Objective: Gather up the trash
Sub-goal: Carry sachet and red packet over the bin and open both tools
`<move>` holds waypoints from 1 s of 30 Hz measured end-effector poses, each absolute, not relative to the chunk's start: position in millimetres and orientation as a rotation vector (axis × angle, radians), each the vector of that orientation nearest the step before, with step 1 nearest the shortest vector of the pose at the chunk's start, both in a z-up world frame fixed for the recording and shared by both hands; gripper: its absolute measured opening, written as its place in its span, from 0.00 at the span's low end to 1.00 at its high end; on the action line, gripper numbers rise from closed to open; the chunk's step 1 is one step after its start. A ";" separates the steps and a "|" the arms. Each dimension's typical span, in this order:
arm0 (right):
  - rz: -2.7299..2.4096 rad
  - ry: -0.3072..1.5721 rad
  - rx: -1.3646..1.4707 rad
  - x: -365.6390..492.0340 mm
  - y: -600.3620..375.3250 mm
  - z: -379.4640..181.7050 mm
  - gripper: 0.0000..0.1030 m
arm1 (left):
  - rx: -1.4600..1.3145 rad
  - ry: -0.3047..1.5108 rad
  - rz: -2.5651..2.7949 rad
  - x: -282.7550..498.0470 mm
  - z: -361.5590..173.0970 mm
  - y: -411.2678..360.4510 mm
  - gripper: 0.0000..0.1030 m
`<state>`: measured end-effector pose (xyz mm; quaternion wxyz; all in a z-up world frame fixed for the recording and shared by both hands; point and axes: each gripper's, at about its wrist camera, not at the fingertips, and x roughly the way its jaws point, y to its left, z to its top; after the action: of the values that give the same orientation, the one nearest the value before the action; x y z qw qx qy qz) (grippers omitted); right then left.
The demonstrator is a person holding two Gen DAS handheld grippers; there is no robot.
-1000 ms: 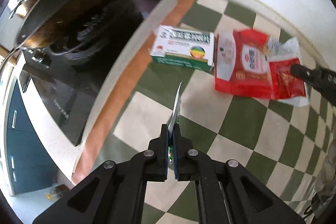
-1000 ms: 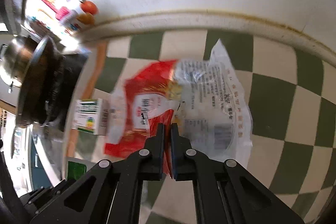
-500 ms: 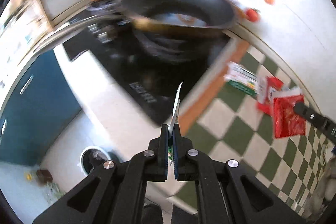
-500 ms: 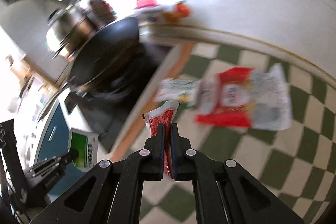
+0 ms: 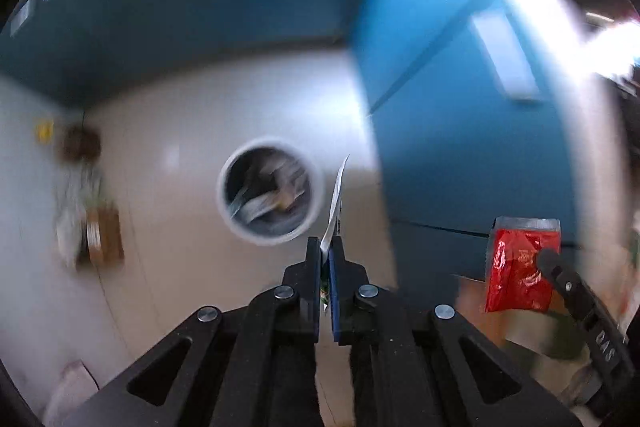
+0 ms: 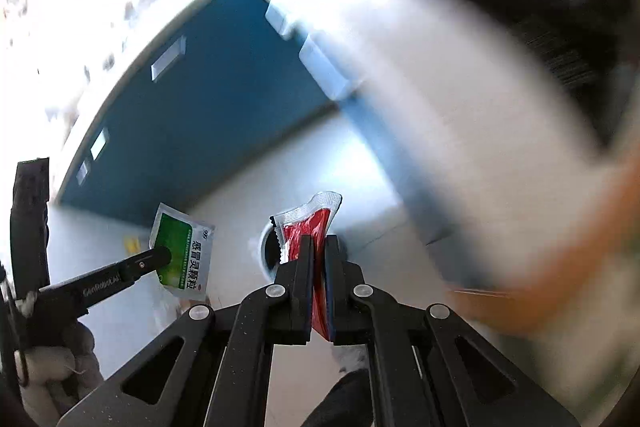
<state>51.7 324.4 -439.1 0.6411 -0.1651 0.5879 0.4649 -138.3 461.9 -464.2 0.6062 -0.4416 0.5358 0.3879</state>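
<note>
Trash hangs from both my tools above pale floor (image 5: 172, 267): left to right in the left wrist view I see blurred clutter by the wall, open floor, the round bin (image 5: 269, 190) with rubbish inside, then the blue cabinet (image 5: 460, 147) edging that room on the right. A second ago I was looking at the checked desk, a pan and a box; those are gone and the bin sits just ahead of my fingertips. My left hand-held gripper (image 5: 329, 259) is pinched tight on the green-and-white sachet (image 6: 183, 251), seen edge-on from its own camera. My right hand-held gripper (image 6: 318, 259) is clamped on the red packet (image 6: 306, 231), with the bin's rim showing just behind it.
</note>
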 end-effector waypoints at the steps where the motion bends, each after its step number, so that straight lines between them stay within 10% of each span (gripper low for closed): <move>1: 1.061 1.361 -0.401 38.5 341.0 -472.5 0.05 | -1.069 1.254 0.912 -152.5 -500.7 473.4 0.01; 11: 1.023 1.498 -0.557 -36.8 447.8 -780.8 0.05 | -1.397 1.296 0.930 -229.5 -798.8 537.4 0.01; 22: 1.018 1.529 -0.739 -57.6 472.5 -887.0 0.07 | -1.450 1.270 0.914 -241.8 -858.6 551.3 0.07; 24: 1.023 1.543 -0.735 -55.3 472.4 -886.4 0.28 | -1.385 1.292 0.940 -242.0 -846.5 553.1 0.11; 26: 1.028 1.518 -0.742 -54.4 471.9 -878.4 0.51 | -1.327 1.299 0.970 -243.4 -833.9 553.1 0.35; 27: 1.037 1.510 -0.738 -53.9 471.8 -871.1 0.63 | -1.307 1.297 0.984 -244.7 -827.3 553.5 0.74; 28: 1.045 1.505 -0.740 -54.6 471.1 -864.3 0.69 | -1.288 1.291 0.999 -246.4 -819.0 553.1 0.90; 30: 1.051 1.465 -0.771 -60.0 471.7 -848.5 0.93 | -1.244 1.282 1.027 -249.7 -798.7 550.5 1.00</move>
<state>-60.0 471.7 -848.5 0.5567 -0.3264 0.6207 0.4453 -249.7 550.5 -798.7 0.5147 -0.5177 0.5334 0.4273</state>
